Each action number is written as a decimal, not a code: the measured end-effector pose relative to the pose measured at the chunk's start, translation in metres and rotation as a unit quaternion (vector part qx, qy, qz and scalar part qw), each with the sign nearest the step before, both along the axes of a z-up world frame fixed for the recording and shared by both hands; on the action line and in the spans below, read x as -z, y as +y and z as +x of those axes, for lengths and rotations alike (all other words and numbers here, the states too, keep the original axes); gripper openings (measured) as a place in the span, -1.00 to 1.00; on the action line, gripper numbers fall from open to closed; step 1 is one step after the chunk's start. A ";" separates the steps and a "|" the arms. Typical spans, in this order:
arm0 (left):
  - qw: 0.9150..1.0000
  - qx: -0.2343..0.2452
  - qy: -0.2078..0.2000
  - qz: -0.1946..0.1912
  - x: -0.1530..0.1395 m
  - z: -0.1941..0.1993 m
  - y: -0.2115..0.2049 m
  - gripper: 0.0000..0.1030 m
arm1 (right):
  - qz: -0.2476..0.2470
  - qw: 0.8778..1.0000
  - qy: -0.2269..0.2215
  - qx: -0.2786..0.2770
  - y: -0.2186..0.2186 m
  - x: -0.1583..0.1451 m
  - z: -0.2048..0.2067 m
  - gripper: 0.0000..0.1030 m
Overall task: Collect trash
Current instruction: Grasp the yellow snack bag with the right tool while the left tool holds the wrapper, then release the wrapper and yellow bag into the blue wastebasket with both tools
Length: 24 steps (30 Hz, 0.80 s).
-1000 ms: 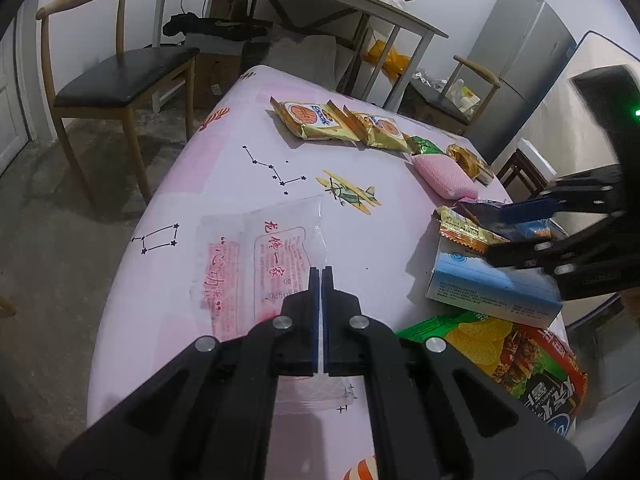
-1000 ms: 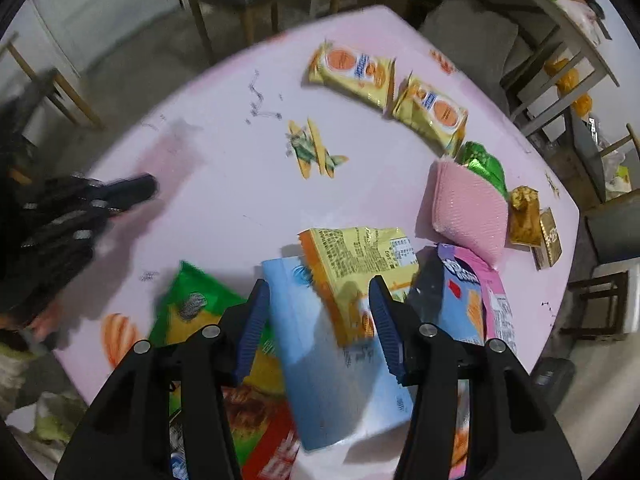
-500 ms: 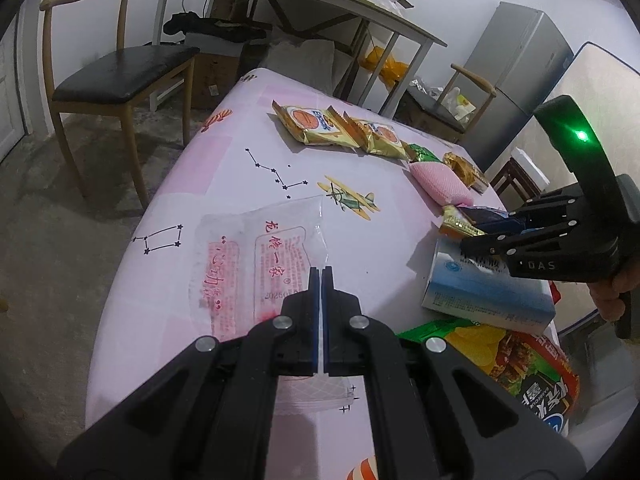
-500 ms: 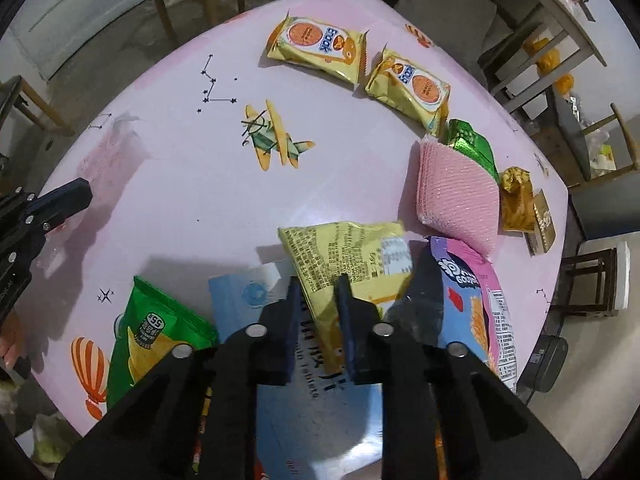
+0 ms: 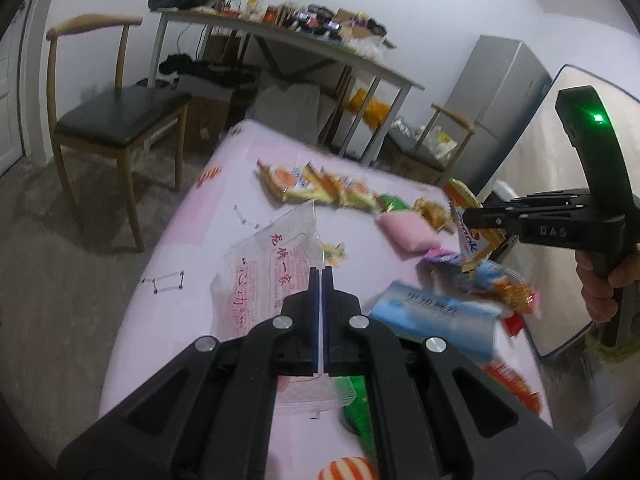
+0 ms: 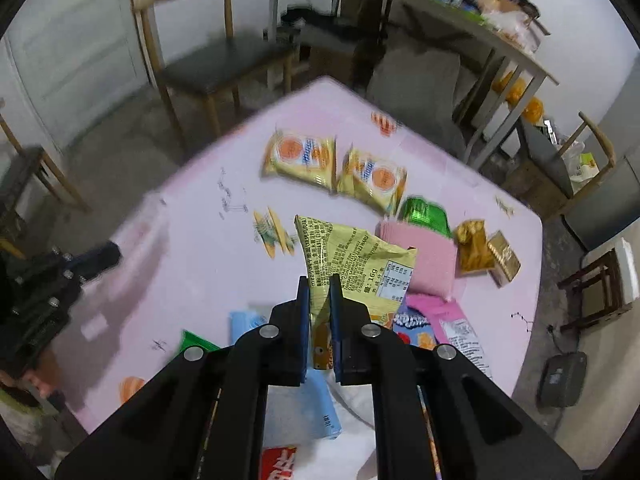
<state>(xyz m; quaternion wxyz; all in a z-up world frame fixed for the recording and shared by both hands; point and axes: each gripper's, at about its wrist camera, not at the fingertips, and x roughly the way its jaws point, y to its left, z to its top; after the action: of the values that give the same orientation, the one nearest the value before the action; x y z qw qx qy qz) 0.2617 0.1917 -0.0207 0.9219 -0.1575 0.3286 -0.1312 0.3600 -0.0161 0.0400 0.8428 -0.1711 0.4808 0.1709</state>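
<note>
Left tool (image 5: 321, 272): closed on clear wrapper (image 5: 264, 276), red print, lifted off pink table (image 5: 192, 232). Right tool (image 6: 319, 282): jaws just closing, clamped on yellow snack packet (image 6: 352, 260), marked "16g", raised above blue box (image 6: 316, 404). Beyond: two yellow packets (image 6: 300, 156), pink pad (image 6: 432, 260), green wrapper (image 6: 424, 214), chair (image 5: 116, 116).

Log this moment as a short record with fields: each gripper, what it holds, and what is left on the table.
left gripper: shut on clear plastic wrapper, lifted off the table
right gripper: jaws have just been closing, now shut on yellow snack wrapper, raised
table: pink printed cloth
left on table: two yellow snack packets, green wrapper, pink pad, gold wrappers, blue packet
</note>
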 end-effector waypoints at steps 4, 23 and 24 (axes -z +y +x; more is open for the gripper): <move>0.999 0.014 -0.029 -0.019 -0.029 -0.015 -0.005 -1.00 | 0.058 0.997 -0.040 0.003 -0.016 -0.044 -0.025 -0.82; 0.924 0.355 -0.045 -0.136 -0.130 -0.093 -0.249 -1.00 | 0.224 0.928 -0.163 0.248 -0.306 -0.108 -0.284 -0.82; 0.918 0.371 -0.040 -0.132 -0.130 -0.096 -0.273 -1.00 | 0.231 0.919 -0.159 0.278 -0.330 -0.098 -0.300 -0.82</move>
<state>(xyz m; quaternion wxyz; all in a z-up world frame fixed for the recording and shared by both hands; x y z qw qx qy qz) 0.1662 -0.0810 0.1098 0.7902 -0.1387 0.3062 -0.5124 0.0599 -0.3462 0.1384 0.9379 0.1442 0.3155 0.0061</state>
